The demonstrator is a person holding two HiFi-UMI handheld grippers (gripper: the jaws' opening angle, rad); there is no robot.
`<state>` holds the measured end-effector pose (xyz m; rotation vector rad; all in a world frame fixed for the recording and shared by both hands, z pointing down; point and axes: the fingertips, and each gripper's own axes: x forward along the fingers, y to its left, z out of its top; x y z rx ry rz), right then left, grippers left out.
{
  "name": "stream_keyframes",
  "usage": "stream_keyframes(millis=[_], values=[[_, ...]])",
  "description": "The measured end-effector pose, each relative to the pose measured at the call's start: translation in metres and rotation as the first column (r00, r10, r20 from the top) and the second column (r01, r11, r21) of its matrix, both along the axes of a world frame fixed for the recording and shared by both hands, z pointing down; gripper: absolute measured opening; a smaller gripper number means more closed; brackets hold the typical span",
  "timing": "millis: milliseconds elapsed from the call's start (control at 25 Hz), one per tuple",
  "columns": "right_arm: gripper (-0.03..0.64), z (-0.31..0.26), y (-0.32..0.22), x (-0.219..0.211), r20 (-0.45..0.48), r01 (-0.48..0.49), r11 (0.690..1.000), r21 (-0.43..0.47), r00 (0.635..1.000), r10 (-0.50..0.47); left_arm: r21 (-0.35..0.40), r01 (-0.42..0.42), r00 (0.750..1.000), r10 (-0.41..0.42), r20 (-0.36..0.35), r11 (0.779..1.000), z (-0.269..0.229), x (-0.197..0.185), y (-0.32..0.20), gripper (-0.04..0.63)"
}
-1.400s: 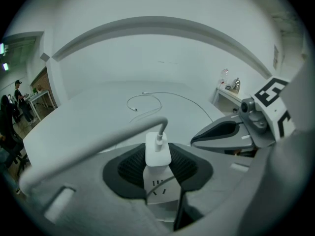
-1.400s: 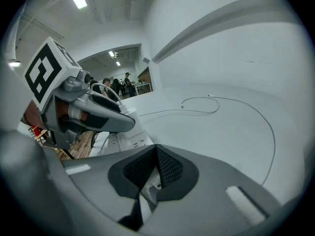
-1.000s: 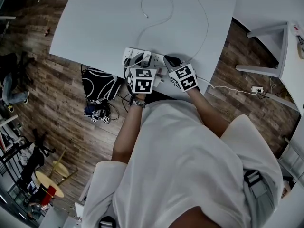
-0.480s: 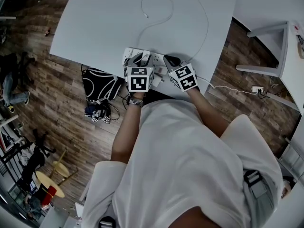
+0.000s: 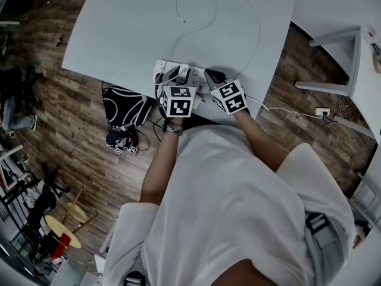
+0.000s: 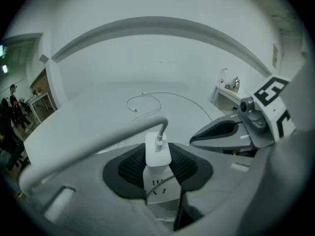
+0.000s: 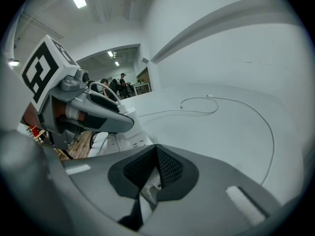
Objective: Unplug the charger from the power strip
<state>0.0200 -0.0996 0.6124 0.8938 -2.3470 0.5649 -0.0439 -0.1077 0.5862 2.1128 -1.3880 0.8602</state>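
A white power strip (image 5: 189,73) lies at the near edge of the white table (image 5: 131,34). The white charger (image 6: 158,151) stands plugged into the strip (image 6: 160,193), its cable rising from the top and bending left. My left gripper (image 6: 157,157) is shut on the charger, a dark pad against each side. In the head view it (image 5: 174,75) sits over the strip's left part. My right gripper (image 7: 156,154) has its pads meeting at the tips, over the strip's right end (image 5: 209,76), with nothing clamped between them.
The thin white cable (image 5: 202,16) loops across the table's far half. A black bag (image 5: 124,106) lies on the wooden floor under the table's left edge. A white frame (image 5: 339,64) and a floor socket (image 5: 322,112) are at the right.
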Motion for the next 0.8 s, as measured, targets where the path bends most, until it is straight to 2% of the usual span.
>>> stream_keyframes(millis=[160,640,800], values=[[0.002,0.0011,-0.0004,0.0000,-0.001,-0.001,1.000,0.002,1.000,0.001,0.013,-0.012,0.999,0.012,0.046,1.000,0.0017,0.0017,0.0006,0.141],[0.002,0.0016,-0.0007,-0.0012,-0.002,-0.003,1.000,0.000,1.000,0.003,-0.033,0.060,0.993,-0.063,-0.103,0.998,0.0005,-0.0064,-0.0001,0.140],[0.002,0.0025,-0.0017,-0.0009,-0.003,-0.004,1.000,-0.002,1.000,0.004,-0.047,0.062,0.990,-0.068,-0.122,0.997,0.0007,-0.0064,-0.0017,0.140]])
